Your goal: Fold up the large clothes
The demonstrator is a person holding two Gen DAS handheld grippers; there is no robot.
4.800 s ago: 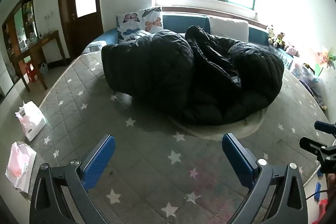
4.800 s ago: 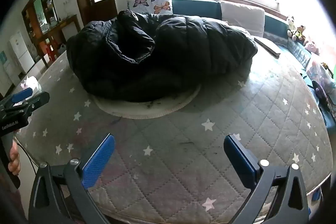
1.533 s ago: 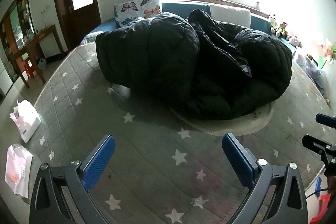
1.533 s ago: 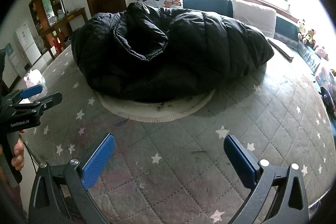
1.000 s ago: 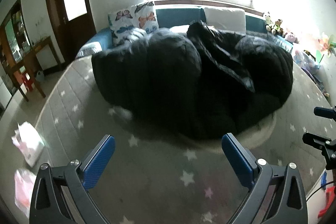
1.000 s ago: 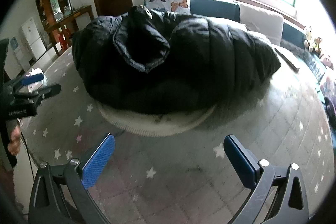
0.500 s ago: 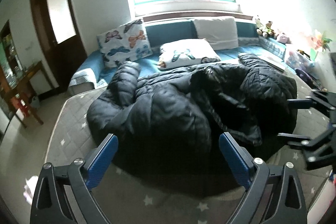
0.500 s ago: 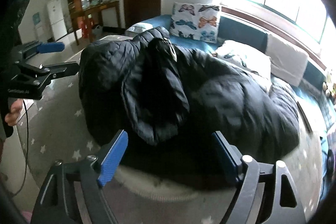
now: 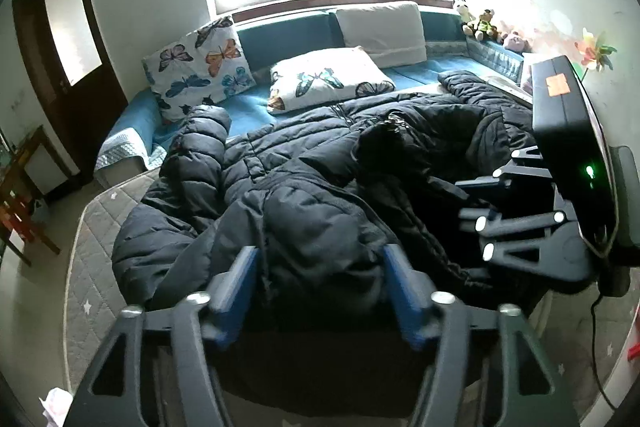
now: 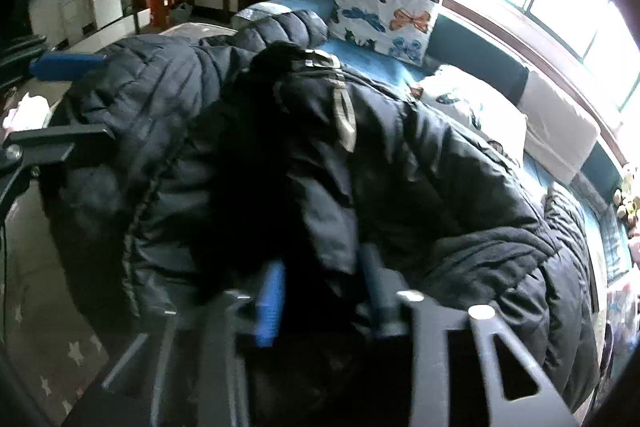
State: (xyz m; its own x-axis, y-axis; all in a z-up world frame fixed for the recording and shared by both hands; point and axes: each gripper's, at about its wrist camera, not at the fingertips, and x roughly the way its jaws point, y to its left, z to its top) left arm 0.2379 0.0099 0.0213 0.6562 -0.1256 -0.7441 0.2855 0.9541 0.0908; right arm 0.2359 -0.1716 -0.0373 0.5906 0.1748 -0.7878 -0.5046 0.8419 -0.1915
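Black quilted puffer coat (image 9: 320, 187) lies heaped and unfolded across the grey star-print mattress (image 9: 86, 267), filling the frame centre in both views; one sleeve (image 9: 200, 143) sticks up at centre left. Judged from this: folding barely begun, no neat fold visible, all spreading and folding left.

My left gripper (image 9: 320, 283), bottom centre of the left view: blue pads straddle a bulge of the near edge, fabric between them, partly closed; a firm pinch I cannot confirm. My right gripper (image 10: 320, 291), bottom centre of the right view: pads narrow, dark fabric between them, apparently pinching the coat; blurred. Both reach forward and downward, close together. Butterfly-print pillows (image 9: 200, 67) behind, upper centre.
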